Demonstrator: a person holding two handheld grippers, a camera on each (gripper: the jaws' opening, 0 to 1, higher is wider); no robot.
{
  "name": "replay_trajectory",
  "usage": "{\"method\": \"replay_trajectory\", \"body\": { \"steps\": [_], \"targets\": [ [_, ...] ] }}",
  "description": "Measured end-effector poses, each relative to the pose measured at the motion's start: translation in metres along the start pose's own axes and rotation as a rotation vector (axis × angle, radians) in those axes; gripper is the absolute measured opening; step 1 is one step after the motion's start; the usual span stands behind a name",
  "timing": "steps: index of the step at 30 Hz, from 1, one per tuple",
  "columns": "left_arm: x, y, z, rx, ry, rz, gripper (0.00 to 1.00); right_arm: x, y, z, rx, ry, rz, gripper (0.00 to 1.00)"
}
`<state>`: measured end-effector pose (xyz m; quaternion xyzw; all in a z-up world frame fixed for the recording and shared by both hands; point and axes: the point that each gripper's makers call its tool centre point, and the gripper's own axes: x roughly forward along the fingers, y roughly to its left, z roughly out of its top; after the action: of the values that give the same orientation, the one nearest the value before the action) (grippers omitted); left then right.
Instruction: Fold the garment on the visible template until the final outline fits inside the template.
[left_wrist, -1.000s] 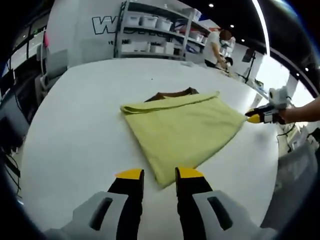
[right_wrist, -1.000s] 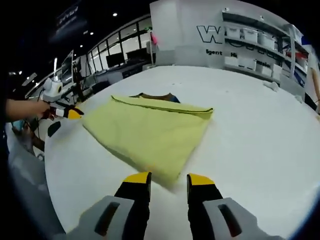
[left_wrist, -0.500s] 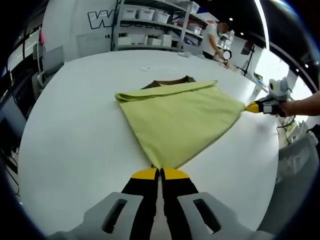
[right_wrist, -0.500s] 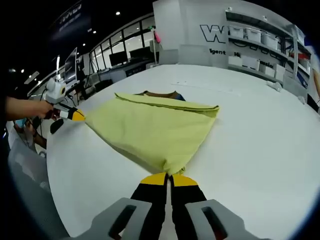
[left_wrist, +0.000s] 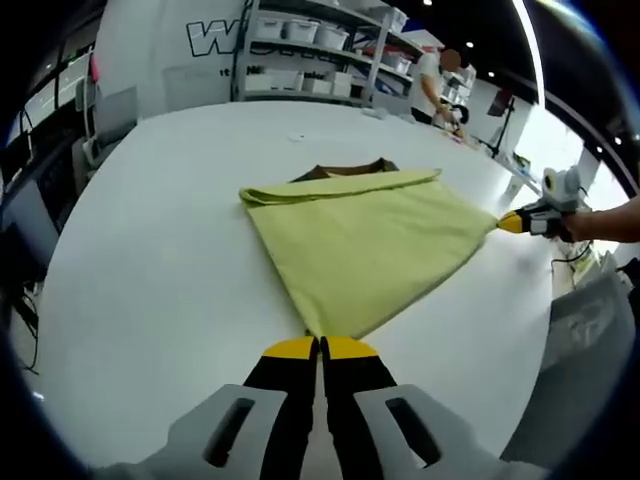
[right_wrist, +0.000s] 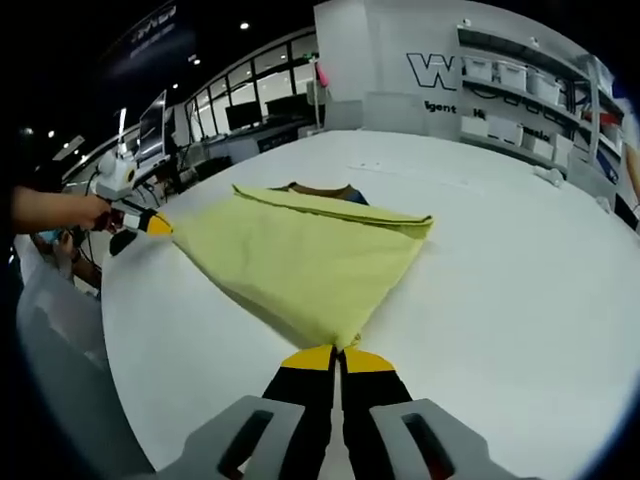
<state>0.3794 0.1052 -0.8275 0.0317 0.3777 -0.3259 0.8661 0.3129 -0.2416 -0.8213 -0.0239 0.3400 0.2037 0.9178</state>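
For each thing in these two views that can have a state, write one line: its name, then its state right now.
yellow-green garment: folded, lying on the white table, pinched at two corners and pulled taut
left gripper: shut on one garment corner
right gripper: shut on the opposite garment corner
brown template: flat on the table, mostly covered by the garment, its far edge showing

Ahead of the left gripper, past the white table (left_wrist: 150, 260), shelving (left_wrist: 320, 60) with white bins (left_wrist: 305, 30) stands against a wall with large lettering (left_wrist: 215, 38). A person (left_wrist: 435, 85) stands ahead and to the right. Ahead-left of the right gripper, monitors (right_wrist: 285, 108) line dark windows; shelving with bins (right_wrist: 520, 90) stands ahead-right.
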Motion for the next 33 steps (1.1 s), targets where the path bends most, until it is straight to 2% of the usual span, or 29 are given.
{"method": "replay_trajectory", "body": {
  "steps": [15, 33],
  "targets": [
    [-0.026, -0.016, -0.023, -0.007, -0.018, 0.001, 0.01, -0.023, 0.021, -0.019, 0.005, -0.005, 0.005, 0.00],
    [-0.053, -0.038, -0.055, 0.007, -0.008, -0.028, 0.01, -0.052, 0.042, -0.042, 0.005, 0.010, 0.022, 0.00]
  ]
}}
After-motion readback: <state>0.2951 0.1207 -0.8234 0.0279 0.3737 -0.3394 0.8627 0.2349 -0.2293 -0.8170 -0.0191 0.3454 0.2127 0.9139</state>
